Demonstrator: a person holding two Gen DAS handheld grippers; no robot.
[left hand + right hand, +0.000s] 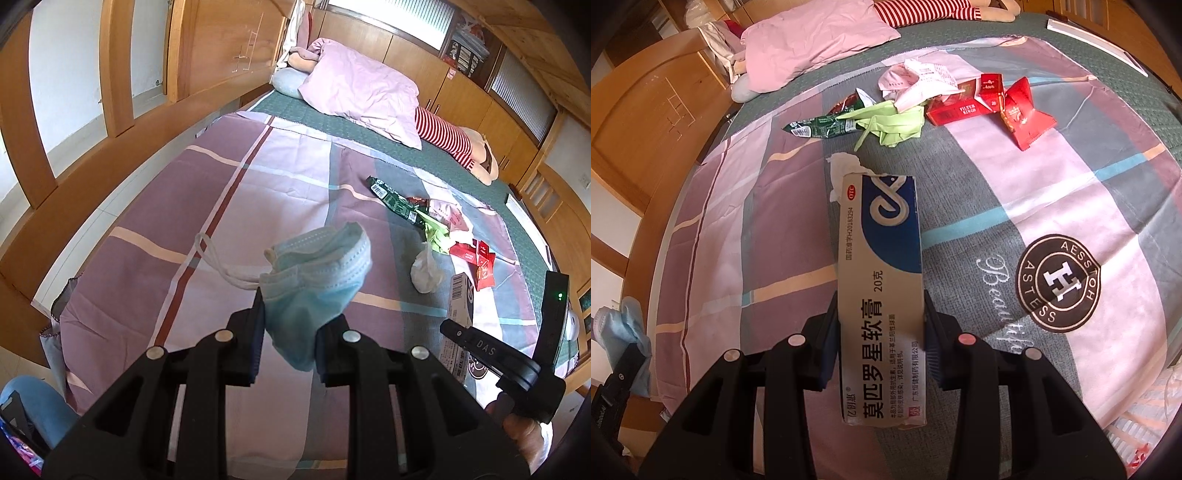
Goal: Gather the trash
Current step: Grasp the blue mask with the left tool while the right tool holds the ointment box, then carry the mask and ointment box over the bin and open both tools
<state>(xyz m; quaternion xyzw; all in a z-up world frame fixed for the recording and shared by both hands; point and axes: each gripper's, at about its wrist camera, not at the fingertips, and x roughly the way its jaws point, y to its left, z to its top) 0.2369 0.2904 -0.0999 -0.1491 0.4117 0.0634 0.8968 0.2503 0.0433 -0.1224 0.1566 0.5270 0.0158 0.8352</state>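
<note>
Left tongs [290, 332] clamped on blue face mask [317, 266], right tongs [881, 325] clamped on ointment box [881, 280], both lifted clear above the bed [1052, 192], presumably for disposal; remaining wrappers [923, 99] lie toward its pillow end.

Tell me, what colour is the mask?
The mask is light blue, with white ear loops; the left wrist view shows it best.

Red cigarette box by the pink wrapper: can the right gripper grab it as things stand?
Probably not yet. The right gripper is shut on the ointment box. The red cigarette box lies uncovered ahead on the bedspread.
</note>
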